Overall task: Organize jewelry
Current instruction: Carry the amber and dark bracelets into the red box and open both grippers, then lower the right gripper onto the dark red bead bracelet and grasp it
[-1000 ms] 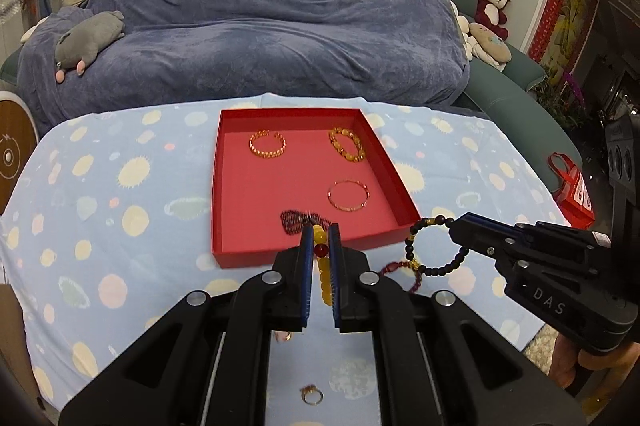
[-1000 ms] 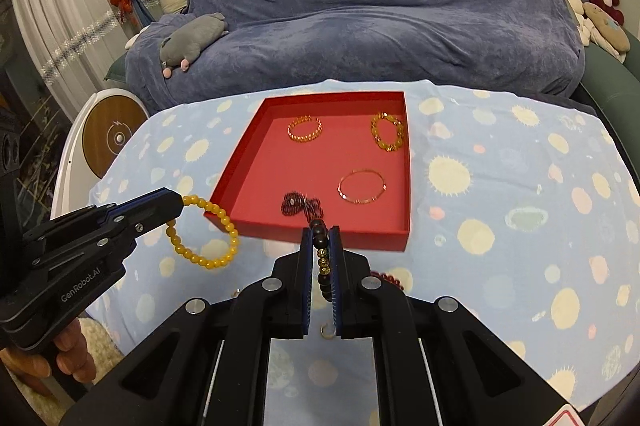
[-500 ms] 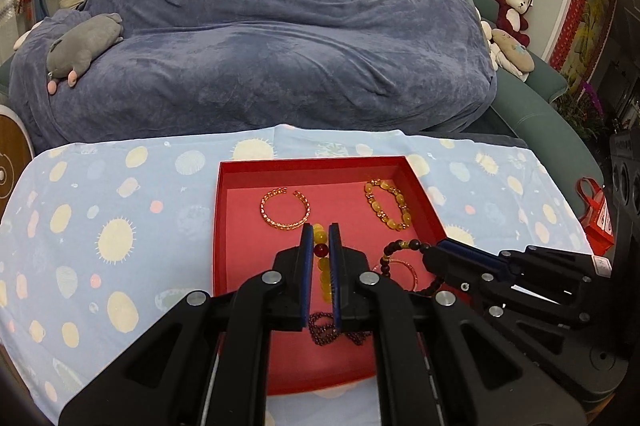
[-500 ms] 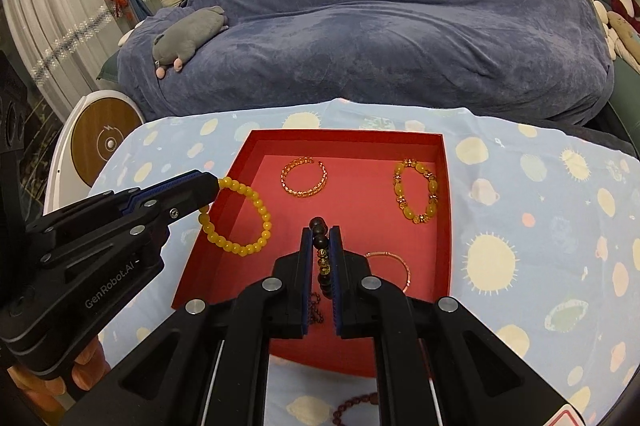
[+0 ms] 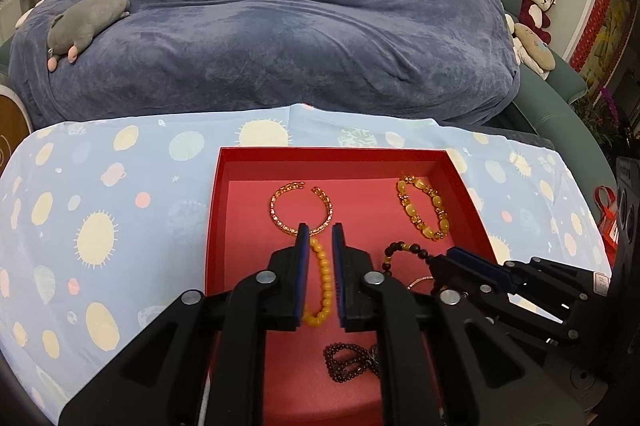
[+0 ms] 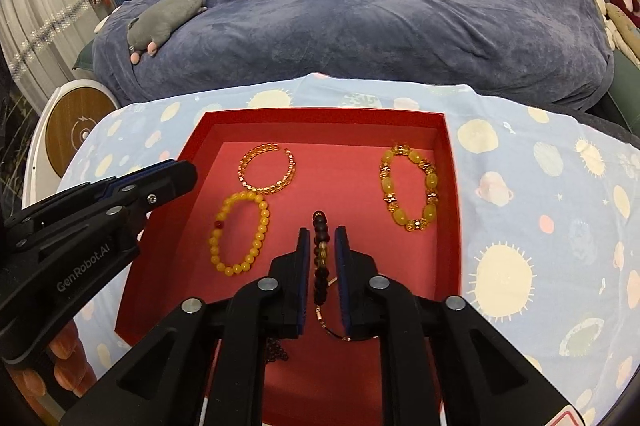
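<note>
Fingers of the left gripper (image 5: 320, 232) are parted around a yellow bracelet (image 6: 240, 232) lying in the red tray (image 6: 320, 116). Those of the right gripper (image 6: 322, 232) are closed on a dark bracelet (image 6: 321, 250), partly hidden between them. "GenRobot.AI" is read on the left gripper.

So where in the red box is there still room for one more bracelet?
The bare middle, between the gold bangle and the amber bracelet, and the strip along the back wall of the box. The left and front are crowded: yellow bracelet, dark beads and a chain.
</note>
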